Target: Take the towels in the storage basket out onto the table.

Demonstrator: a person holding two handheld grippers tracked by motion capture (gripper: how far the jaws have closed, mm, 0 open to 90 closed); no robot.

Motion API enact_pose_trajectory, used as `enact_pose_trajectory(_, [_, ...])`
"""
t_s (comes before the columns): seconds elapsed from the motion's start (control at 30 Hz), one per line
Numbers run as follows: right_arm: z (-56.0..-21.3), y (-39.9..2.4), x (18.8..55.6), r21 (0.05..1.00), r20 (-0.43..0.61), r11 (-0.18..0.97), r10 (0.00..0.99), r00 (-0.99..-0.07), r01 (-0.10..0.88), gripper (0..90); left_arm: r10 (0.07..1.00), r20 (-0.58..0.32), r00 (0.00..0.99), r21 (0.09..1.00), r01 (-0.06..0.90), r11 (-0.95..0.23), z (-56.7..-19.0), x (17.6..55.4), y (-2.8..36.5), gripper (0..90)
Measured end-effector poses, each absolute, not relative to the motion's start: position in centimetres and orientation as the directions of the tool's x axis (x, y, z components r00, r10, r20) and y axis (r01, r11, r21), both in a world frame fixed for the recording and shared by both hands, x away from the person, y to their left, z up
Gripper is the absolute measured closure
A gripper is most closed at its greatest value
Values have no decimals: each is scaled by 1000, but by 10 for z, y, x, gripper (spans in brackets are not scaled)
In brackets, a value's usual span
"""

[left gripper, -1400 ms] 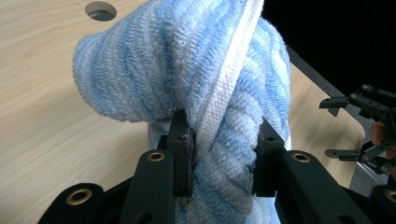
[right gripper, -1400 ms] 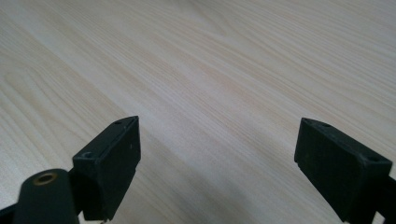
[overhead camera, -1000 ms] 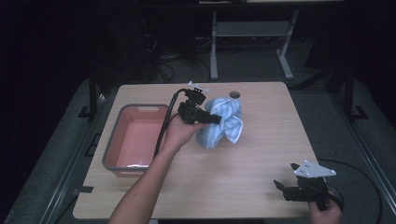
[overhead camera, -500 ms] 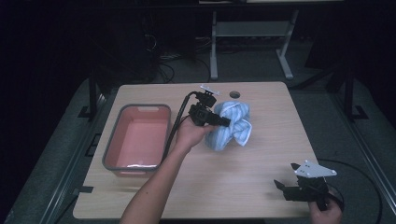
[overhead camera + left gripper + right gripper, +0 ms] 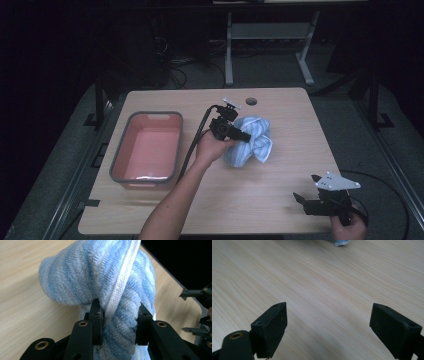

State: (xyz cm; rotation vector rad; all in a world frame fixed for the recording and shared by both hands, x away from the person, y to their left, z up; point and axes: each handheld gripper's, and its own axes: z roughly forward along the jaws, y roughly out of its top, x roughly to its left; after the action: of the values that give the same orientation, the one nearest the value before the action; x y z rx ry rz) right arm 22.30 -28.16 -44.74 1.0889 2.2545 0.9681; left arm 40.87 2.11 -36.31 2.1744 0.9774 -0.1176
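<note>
While the left gripper (image 5: 119,323) pinched the crumpled blue-and-white striped terry towel (image 5: 251,140) on the light wooden table (image 5: 280,200), the right gripper (image 5: 329,331) was spread wide.

Each gripper is built from black parts. On the left gripper (image 5: 117,322), two rectangular fingers (image 5: 96,315) are carried on black link arms fitted with brass-coloured eyelets. A black cable (image 5: 192,145) is attached. A grey three-cornered plate (image 5: 336,181) is mounted on the right gripper (image 5: 328,327). The forearms are seen bare, without sleeves.

No legible text or labels anywhere
</note>
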Motion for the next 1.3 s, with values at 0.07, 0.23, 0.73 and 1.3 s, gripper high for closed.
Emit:
enact_pose_trajectory(0.07, [-448, -281, 223, 755, -92, 441, 804, -587, 486, 139, 616, -373, 694, 582, 692, -427, -370, 409, 20, 661])
enact_pose_trajectory(0.23, [-448, -281, 223, 752, -94, 445, 803, -589, 487, 139, 622, -388, 680, 561, 710, -425, -386, 411, 18, 655])
enact_pose_trajectory(0.73, [-448, -280, 223, 752, -94, 448, 799, -594, 484, 139, 630, -401, 665, 546, 726, -418, -409, 409, 12, 647])
enact_pose_trajectory(1.3, [-448, -280, 223, 753, -97, 449, 799, -594, 481, 139, 631, -403, 662, 535, 730, -424, -417, 405, 7, 530])
